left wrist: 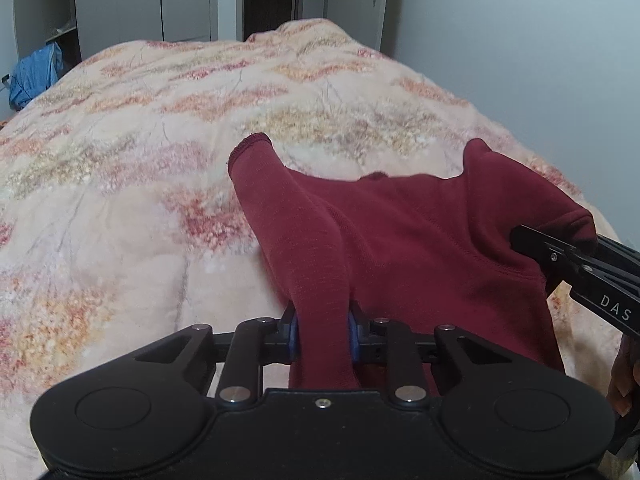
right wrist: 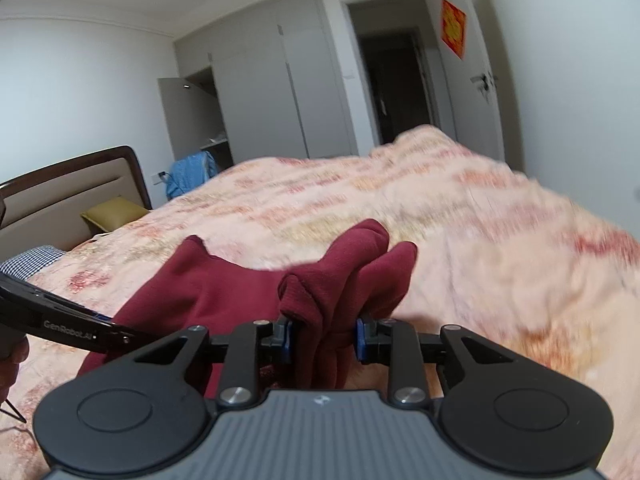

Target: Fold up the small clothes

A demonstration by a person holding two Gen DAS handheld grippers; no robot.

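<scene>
Both grippers engaged on one dark red knit top point(left wrist: 404, 240), which lies partly spread on the floral bedspread point(left wrist: 140, 152) near the bed's near edge, partly lifted. Left gripper point(left wrist: 322, 330): fingers clenched on a bunched fold of the garment, apparently at the base of a sleeve; that sleeve point(left wrist: 260, 176) runs forward from the grip with its cuff resting on the bedspread. Right gripper point(right wrist: 323, 338): fingers grasping a gathered wad of the opposite side, fabric folds standing up between the blue pads point(right wrist: 360, 340). From the left wrist view the right gripper enters at the right edge, pinching the far shoulder or sleeve region. Right wrist view is motion-blurred across the bedspread, so fine detail is unreliable there. Judged step: early, garment held at two points, being stretched or positioned flat ahead of the first fold. Next move likely calls for even tension between both grips, laying the body flat, sleeves clear, before any release. Risk: bunched grips leaving creases.
</scene>
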